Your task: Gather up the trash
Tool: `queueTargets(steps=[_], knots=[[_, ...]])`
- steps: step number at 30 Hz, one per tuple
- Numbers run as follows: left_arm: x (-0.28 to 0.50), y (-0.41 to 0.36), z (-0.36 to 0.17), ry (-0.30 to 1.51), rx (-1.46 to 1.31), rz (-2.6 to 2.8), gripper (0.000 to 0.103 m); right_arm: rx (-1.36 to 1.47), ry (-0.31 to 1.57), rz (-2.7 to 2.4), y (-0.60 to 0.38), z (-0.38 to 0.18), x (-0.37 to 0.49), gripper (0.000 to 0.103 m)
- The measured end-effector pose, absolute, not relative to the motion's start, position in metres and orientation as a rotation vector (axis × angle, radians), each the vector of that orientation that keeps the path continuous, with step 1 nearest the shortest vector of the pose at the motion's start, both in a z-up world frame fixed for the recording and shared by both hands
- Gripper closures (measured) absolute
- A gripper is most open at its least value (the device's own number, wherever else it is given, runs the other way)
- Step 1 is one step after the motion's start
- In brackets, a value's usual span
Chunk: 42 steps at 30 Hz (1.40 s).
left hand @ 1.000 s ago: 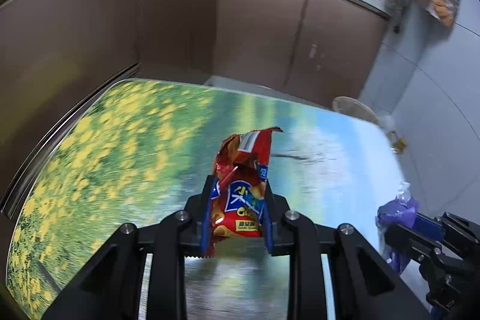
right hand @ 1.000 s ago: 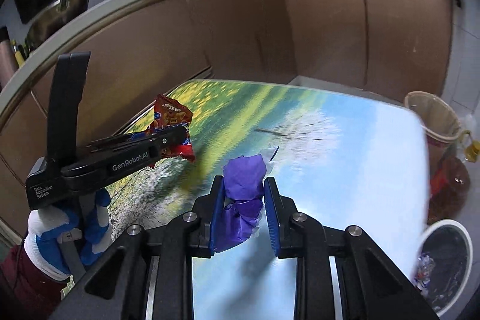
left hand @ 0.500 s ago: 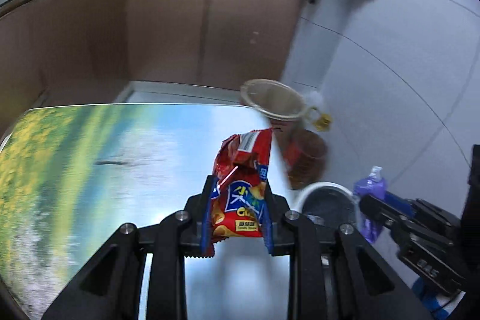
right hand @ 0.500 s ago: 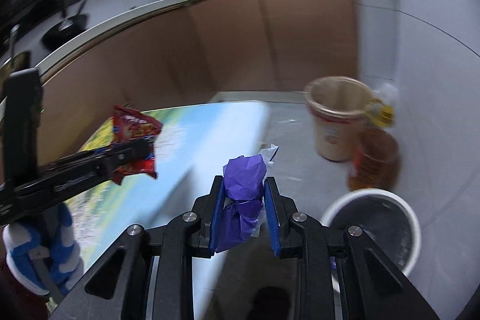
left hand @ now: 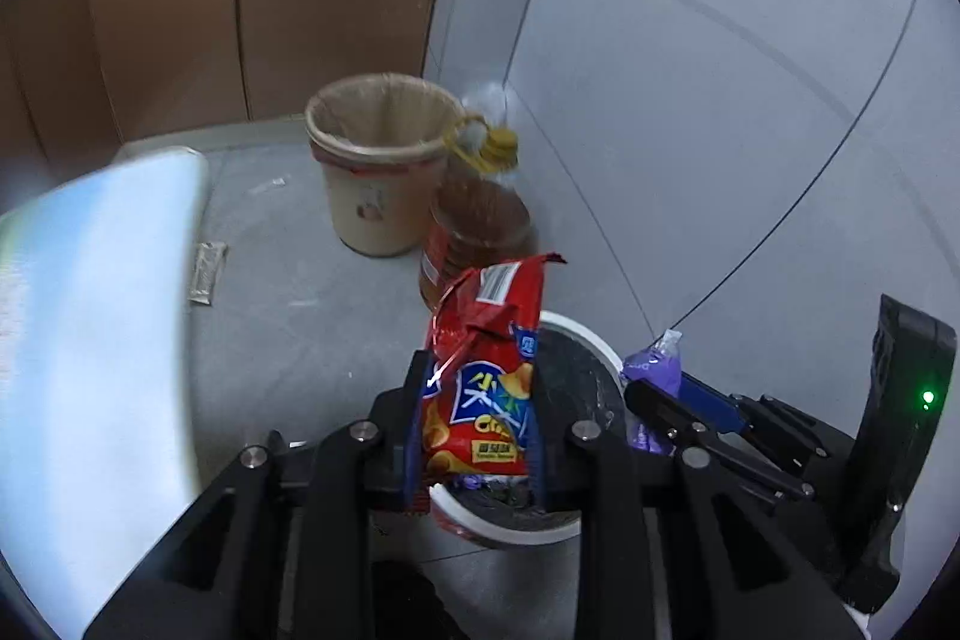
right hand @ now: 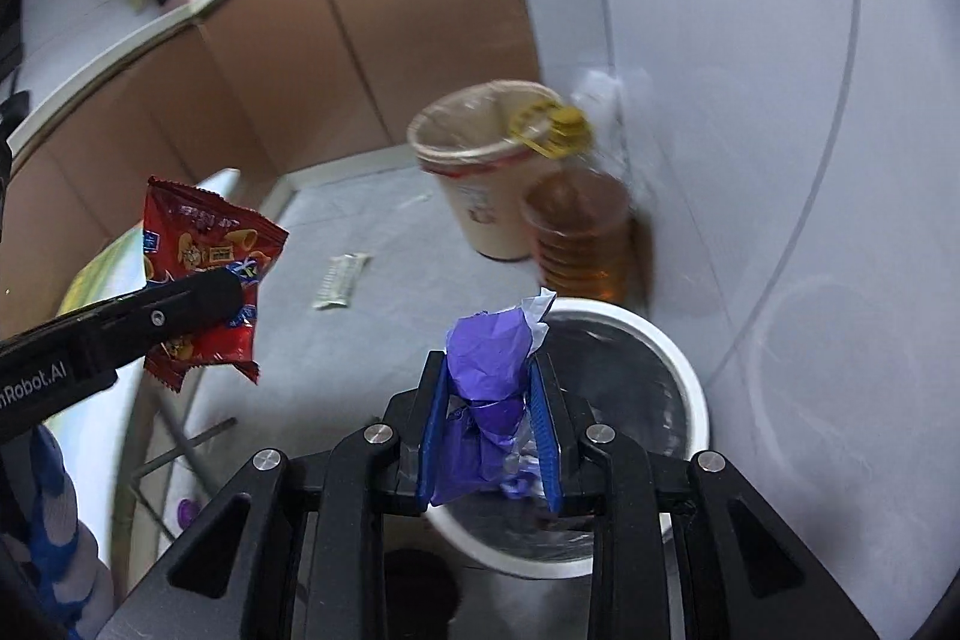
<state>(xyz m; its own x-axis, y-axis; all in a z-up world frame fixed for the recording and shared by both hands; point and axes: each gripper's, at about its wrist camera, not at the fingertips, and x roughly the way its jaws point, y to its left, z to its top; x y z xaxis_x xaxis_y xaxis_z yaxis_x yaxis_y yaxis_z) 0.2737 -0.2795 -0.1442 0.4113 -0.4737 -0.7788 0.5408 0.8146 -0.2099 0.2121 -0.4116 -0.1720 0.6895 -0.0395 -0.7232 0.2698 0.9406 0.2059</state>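
Note:
My left gripper point(left hand: 474, 388) is shut on a red snack bag point(left hand: 480, 370) and holds it over the near rim of a white trash bin with a black liner point(left hand: 576, 340). My right gripper point(right hand: 489, 400) is shut on a crumpled purple wrapper point(right hand: 486, 376) and holds it above the same white bin point(right hand: 672, 358). The right gripper shows at the right of the left wrist view point(left hand: 654, 394). The left gripper with the red bag point(right hand: 198, 256) shows at the left of the right wrist view, beside the bin.
A beige bin with a plastic liner point(left hand: 372, 172) and an amber oil bottle with a yellow cap point(left hand: 480, 220) stand on the grey floor by the wall behind the white bin. A flat wrapper point(left hand: 207, 271) lies on the floor. The table edge point(left hand: 120, 280) is at the left.
Both grippers have swung right, off the table, and now hang over the white bin on the floor. Each still holds its piece of trash.

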Motion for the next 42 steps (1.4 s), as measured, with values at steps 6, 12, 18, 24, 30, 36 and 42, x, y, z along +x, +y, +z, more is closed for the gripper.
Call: queueTargets(steps=[6, 12, 18, 24, 30, 36, 42], knots=[[0.292, -0.316, -0.188, 1.057, 0.082, -0.625, 0.068, 0.331, 0.839, -0.231, -0.443, -0.206, 0.223, 0.073], [0.293, -0.33, -0.206, 1.099, 0.067, -0.64, 0.054, 0.331, 0.861, -0.267, -0.458, -0.224, 0.225, 0.058], [0.281, -0.313, -0.192, 1.07, 0.052, -0.621, 0.053, 0.308, 0.851, -0.286, -0.447, -0.215, 0.21, 0.052], [0.247, -0.272, -0.148, 0.955, 0.065, -0.562, 0.053, 0.246, 0.784, -0.298, -0.418, -0.179, 0.181, 0.041], [0.199, -0.216, -0.094, 0.792, 0.054, -0.482, 0.053, 0.186, 0.689, -0.306, -0.379, -0.131, 0.14, 0.029], [0.139, -0.166, -0.041, 0.595, 0.089, -0.418, 0.05, 0.111, 0.589, -0.276, -0.336, -0.083, 0.095, 0.019], [0.086, -0.122, -0.003, 0.445, 0.081, -0.357, 0.022, 0.052, 0.493, -0.229, -0.292, -0.041, 0.051, 0.006]])
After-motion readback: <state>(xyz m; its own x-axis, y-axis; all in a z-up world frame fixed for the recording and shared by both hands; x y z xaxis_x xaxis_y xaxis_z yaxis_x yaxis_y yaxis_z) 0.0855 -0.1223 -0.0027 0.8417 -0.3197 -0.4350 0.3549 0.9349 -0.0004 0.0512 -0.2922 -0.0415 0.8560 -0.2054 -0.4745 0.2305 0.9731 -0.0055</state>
